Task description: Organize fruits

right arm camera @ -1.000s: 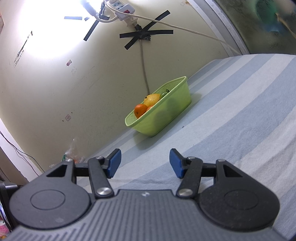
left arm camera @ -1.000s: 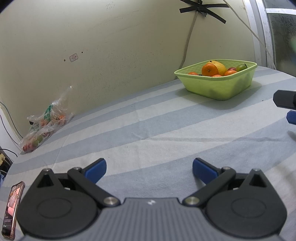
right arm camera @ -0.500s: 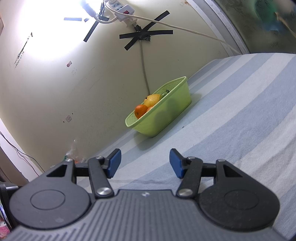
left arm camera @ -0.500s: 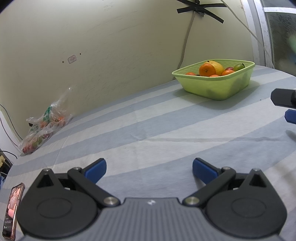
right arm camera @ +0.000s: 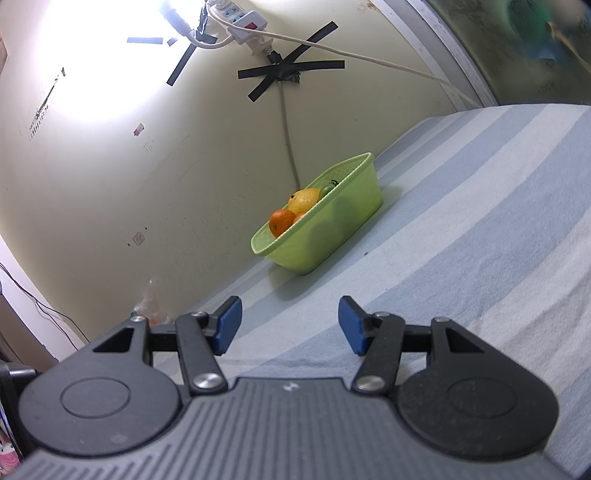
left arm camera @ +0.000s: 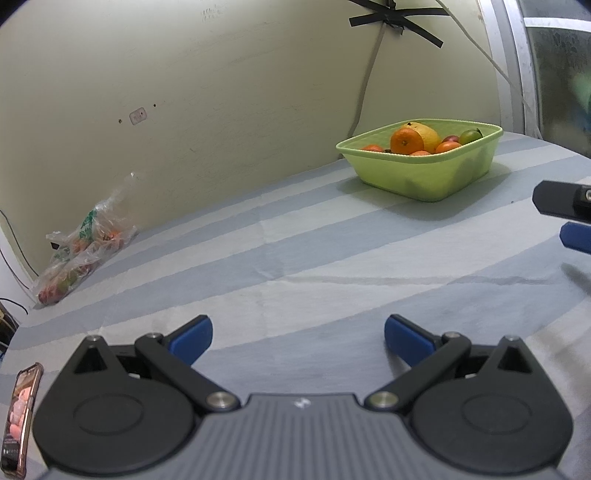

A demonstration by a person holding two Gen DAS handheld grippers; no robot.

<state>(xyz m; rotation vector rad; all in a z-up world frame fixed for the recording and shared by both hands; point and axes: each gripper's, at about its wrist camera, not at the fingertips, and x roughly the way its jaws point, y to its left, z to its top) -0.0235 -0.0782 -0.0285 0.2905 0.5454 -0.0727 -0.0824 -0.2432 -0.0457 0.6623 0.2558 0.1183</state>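
A light green basket stands at the far right of the striped bed, holding an orange, a yellow fruit and several smaller fruits. It also shows in the right wrist view, with the orange at its near end. A clear plastic bag of fruit lies at the far left by the wall. My left gripper is open and empty, low over the sheet. My right gripper is open and empty; its tip shows in the left wrist view.
The bed is covered by a blue, grey and white striped sheet. A phone lies at the near left edge. A wall runs behind the bed, with a taped cable and a power strip. A window frame is at the right.
The left wrist view has shifted slightly, so the basket sits a little lower and further left in frame. The right gripper view is nearly unchanged. Both grippers stay open.
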